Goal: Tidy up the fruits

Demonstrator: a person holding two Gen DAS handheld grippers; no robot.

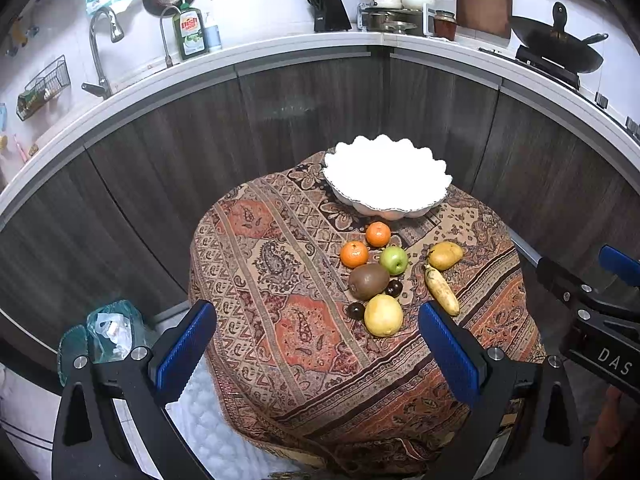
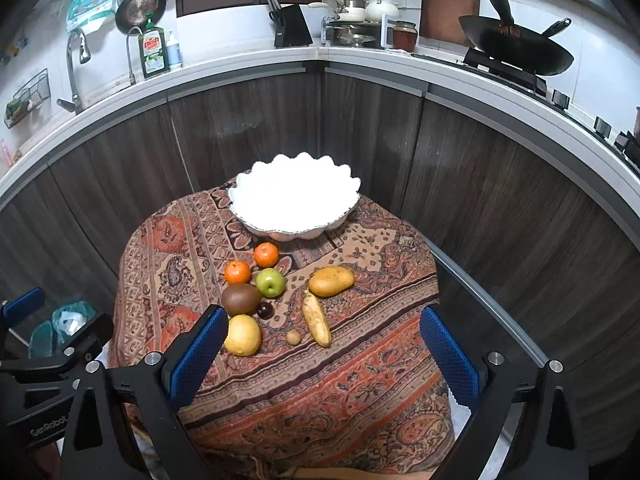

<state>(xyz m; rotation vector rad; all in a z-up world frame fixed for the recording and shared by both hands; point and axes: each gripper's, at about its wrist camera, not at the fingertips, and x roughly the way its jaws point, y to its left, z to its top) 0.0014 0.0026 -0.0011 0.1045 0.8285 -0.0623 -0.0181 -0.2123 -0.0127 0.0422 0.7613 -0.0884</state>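
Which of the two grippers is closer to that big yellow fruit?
Left, narrowly, as far as I can judge. The yellow fruit lies just ahead between the left gripper fingers; the right gripper is centred further to its right.

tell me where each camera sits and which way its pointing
Left wrist: sits on the left hand-held gripper, looking forward and down over the patterned tablecloth at the fruit pile and white scalloped bowl; its own blue pads frame the view, and the right hand-held gripper enters at the right edge.
Right wrist: sits on the right hand-held gripper, facing the same table; the left one shows at the left edge.
Shared: bowl, both oranges, green apple, kiwi, kitchen counter.
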